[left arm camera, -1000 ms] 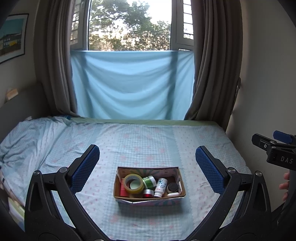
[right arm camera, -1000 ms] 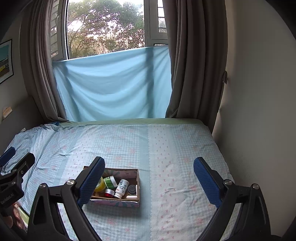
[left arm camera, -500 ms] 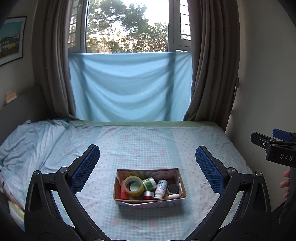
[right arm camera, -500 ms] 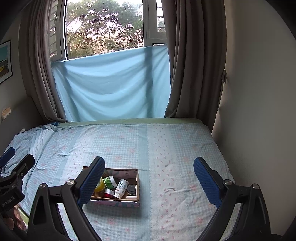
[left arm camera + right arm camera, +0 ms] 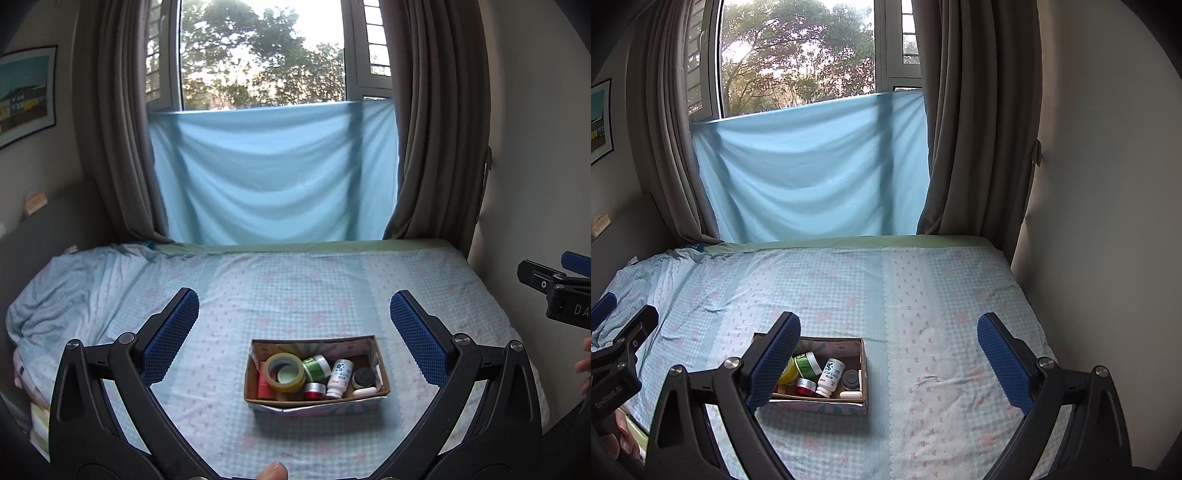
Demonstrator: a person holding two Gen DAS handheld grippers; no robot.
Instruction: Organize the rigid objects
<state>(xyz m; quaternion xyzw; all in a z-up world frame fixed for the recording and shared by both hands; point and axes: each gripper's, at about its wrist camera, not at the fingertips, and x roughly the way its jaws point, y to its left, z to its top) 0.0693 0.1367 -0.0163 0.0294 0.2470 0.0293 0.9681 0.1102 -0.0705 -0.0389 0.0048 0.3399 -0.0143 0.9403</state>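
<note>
A small cardboard box point(image 5: 382, 373) sits on the bed near its front edge; it also shows in the right wrist view point(image 5: 863, 363). In it lie a yellow tape roll point(image 5: 285, 372), a green jar point(image 5: 316, 366), a white bottle point(image 5: 340, 377), a red jar point(image 5: 314, 390), a black lid point(image 5: 364, 377) and a white oblong piece point(image 5: 364, 392). My left gripper point(image 5: 293, 328) is open and empty, held above and in front of the box. My right gripper point(image 5: 886, 354) is open and empty, to the right of the box; its left finger hides the box's left part.
The bed point(image 5: 295, 288) has a light blue checked sheet, rumpled at the left point(image 5: 62, 288). A blue cloth point(image 5: 269, 173) hangs under the window between grey curtains. A wall point(image 5: 1108, 221) runs along the bed's right side. Stacked items point(image 5: 38, 424) lie by the bed's left front corner.
Both grippers have drawn back and risen slightly, so the box sits a little lower in the left wrist view. Both stay open. Nothing in the box has moved.
</note>
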